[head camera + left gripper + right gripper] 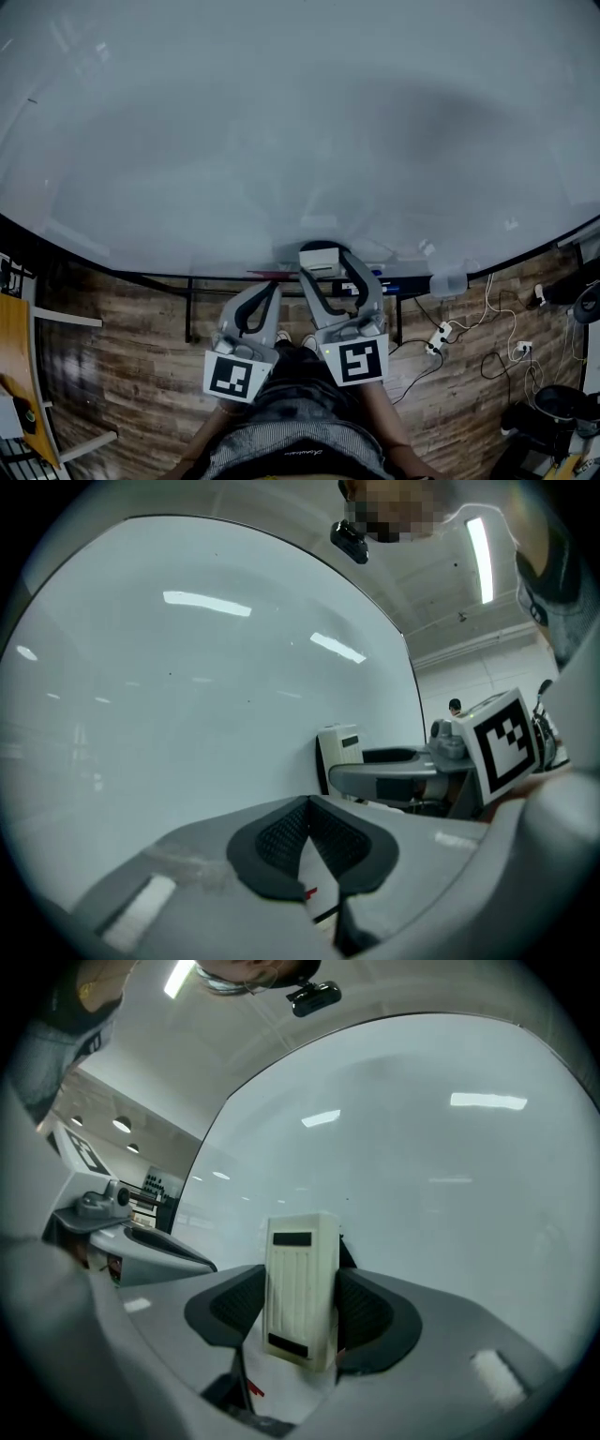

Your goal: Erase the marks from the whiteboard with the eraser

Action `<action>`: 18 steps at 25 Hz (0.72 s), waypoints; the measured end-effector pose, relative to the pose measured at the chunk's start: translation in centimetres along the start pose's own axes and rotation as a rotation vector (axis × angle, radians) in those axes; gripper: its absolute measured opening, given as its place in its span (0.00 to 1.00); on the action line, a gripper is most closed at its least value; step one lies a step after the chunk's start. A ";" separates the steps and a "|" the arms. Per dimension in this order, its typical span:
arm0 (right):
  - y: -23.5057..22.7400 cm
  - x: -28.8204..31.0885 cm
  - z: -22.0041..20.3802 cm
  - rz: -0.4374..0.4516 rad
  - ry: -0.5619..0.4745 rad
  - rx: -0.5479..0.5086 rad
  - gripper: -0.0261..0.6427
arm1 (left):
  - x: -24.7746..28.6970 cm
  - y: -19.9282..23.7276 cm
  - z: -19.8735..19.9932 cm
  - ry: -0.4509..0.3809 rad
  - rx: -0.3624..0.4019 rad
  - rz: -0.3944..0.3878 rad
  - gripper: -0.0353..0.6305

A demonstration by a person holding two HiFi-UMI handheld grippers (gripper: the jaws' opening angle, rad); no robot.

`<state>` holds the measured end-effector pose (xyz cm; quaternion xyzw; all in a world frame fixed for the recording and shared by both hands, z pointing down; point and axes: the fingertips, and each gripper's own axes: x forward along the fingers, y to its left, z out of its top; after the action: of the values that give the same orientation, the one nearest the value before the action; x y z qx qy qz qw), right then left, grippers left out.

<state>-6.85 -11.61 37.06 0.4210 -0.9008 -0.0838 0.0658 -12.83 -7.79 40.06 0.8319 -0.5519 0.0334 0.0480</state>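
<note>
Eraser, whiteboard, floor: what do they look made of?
Eraser: cream hard plastic by the look, matte, with a ribbed back and dark slots.
Whiteboard: glossy white coated panel; ceiling lights mirror in it. The core can't be told.
Floor: brown wood-look planks with visible grain, possibly laminate.

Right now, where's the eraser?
The eraser is clamped in the right gripper, low at the whiteboard's bottom edge in the head view, just right of the shut left gripper.
</note>
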 end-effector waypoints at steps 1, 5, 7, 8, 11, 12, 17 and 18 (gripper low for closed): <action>0.0 0.0 0.1 -0.008 0.004 0.006 0.41 | 0.1 0.0 0.1 0.000 0.002 -0.015 0.06; 0.0 0.0 0.1 -0.037 0.019 0.000 0.41 | 0.9 -0.1 0.3 -0.004 -0.020 -0.071 0.06; -0.1 0.0 0.1 -0.054 0.018 -0.007 0.41 | 1.2 -0.2 0.3 -0.011 -0.022 -0.097 0.06; -0.1 0.0 0.1 -0.063 0.018 -0.009 0.41 | 1.3 -0.3 0.3 -0.016 -0.021 -0.108 0.06; 0.0 -0.1 0.0 -0.086 0.025 -0.014 0.41 | 1.6 -0.4 0.2 -0.025 -0.021 -0.140 0.06; 0.1 -0.1 -0.1 -0.094 0.024 -0.013 0.41 | 1.7 -0.4 0.0 -0.026 -0.021 -0.151 0.06; -0.1 -0.1 0.0 -0.133 0.003 -0.007 0.41 | 2.4 -0.5 -0.8 -0.021 -0.008 -0.203 0.06; -0.1 -0.1 0.0 -0.137 0.000 -0.004 0.41 | 2.4 -0.5 -0.8 -0.018 -0.007 -0.209 0.06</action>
<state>-6.70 -11.64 36.99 0.4816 -0.8696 -0.0899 0.0607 -11.39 -9.70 41.10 0.8851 -0.4625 0.0187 0.0491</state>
